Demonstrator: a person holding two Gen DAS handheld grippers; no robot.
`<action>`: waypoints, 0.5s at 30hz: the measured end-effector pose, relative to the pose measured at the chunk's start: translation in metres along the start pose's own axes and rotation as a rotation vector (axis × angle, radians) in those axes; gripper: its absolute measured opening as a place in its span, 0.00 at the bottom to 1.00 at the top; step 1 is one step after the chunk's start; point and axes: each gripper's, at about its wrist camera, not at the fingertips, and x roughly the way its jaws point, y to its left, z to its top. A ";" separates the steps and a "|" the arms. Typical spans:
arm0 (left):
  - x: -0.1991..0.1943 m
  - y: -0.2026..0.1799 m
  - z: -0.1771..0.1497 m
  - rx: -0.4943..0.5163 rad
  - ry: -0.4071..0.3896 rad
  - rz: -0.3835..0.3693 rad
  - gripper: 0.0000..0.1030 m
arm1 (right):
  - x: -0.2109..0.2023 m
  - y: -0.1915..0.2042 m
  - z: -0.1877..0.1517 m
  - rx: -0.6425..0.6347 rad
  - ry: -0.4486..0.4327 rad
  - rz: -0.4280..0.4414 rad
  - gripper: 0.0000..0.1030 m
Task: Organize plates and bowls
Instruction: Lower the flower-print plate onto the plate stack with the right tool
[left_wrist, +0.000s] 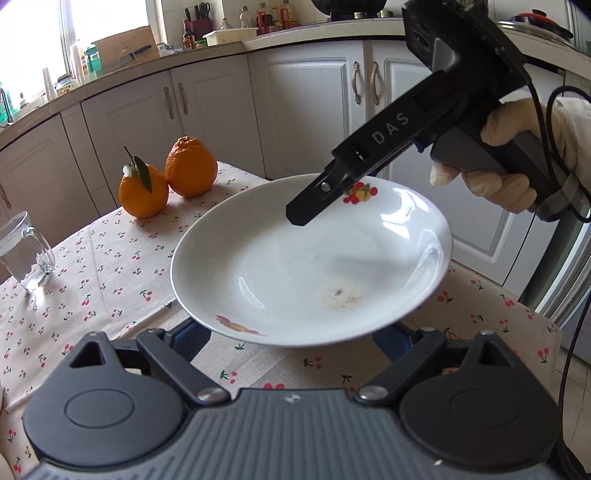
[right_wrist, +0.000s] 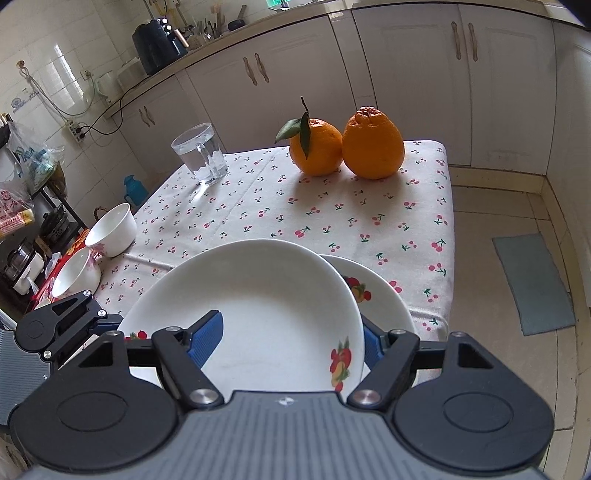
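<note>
The top plate (right_wrist: 266, 295), white with small fruit prints on its rim and a faint brownish smear in its well, sits at the near edge of the table, overlapping a second plate (right_wrist: 384, 295) of the same pattern that shows from under its right side. The right gripper (right_wrist: 291, 328) straddles the top plate's rim with its jaws apart: one blue pad hangs over the inside of the plate, the other stands just outside the rim, and neither looks pressed home. From the other side the left gripper (left_wrist: 291, 332) comes in low with its fingers spread and their tips hidden under the plate's edge, so I cannot tell whether they bear on anything. A gloved hand (left_wrist: 509, 177) holds the right gripper's handle. Farther back on the cherry-print tablecloth (right_wrist: 332, 206) two oranges (right_wrist: 347, 147) stand touching, one with a leaf, and a glass mug (right_wrist: 201, 153) of water stands well to their left. Two white bowls (right_wrist: 110, 229) sit at the table's left edge, and white cabinets (right_wrist: 406, 74) line the wall behind.
</note>
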 end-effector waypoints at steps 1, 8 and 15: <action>0.000 0.000 0.001 -0.001 0.002 -0.004 0.91 | 0.001 -0.001 -0.001 0.002 0.001 0.000 0.78; 0.005 0.003 0.003 -0.019 0.024 -0.034 0.92 | 0.004 -0.008 -0.007 0.019 0.010 0.004 0.78; 0.008 0.007 0.002 -0.025 0.036 -0.053 0.93 | 0.001 -0.010 -0.012 0.022 0.007 0.002 0.79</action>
